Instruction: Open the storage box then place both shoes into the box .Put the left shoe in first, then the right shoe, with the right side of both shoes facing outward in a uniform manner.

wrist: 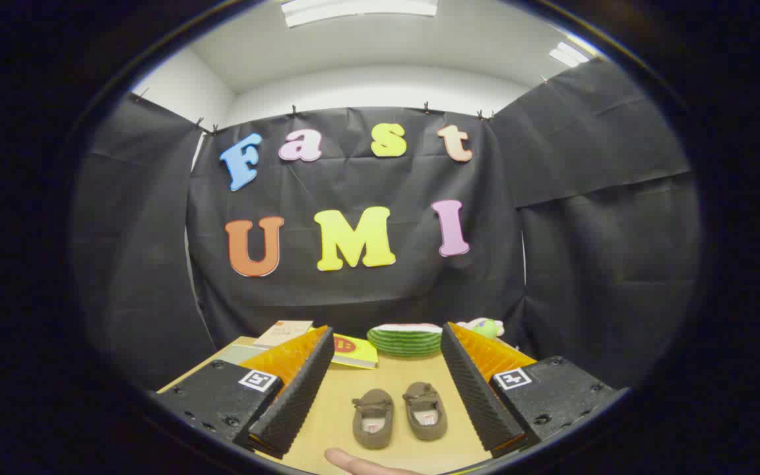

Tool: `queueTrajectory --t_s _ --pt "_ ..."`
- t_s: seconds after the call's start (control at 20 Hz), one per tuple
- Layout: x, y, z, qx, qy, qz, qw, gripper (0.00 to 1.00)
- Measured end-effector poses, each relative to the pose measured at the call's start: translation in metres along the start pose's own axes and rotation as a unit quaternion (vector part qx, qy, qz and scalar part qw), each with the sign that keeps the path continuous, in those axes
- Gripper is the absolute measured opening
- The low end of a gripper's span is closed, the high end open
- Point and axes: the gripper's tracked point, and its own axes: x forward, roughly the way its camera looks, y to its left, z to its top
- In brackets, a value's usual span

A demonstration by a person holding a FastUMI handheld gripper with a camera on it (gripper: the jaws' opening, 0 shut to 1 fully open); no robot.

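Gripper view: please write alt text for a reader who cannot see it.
The open gripper hovers above a wooden table, a pair of small brown shoes side by side between its fingers. Beyond lie books, a green striped cushion and a plush toy; a fingertip shows nearest the camera.

Black cloth wall (367,290), white ceiling (380,53), strip lights (360,8).

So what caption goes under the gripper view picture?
Open gripper held above two small brown shoes side by side on the wooden table, jaws spread wide, nothing held.
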Motion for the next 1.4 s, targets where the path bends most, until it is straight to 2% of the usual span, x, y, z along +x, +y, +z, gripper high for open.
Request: queueTrajectory --t_s 0.45,1.05,1.2,1.4 --pt "-0.002 -0.002 -0.009 -0.016 -0.002 0.008 1.0 1.0" --pt "0.018 0.009 -0.041 -0.023 0.031 0.02 0.999 1.0" --pt "0.029 0.021 -0.058 -0.012 0.057 0.042 0.997 1.0" --pt "0.047 0.048 -0.087 0.01 0.111 0.097 0.989 1.0"
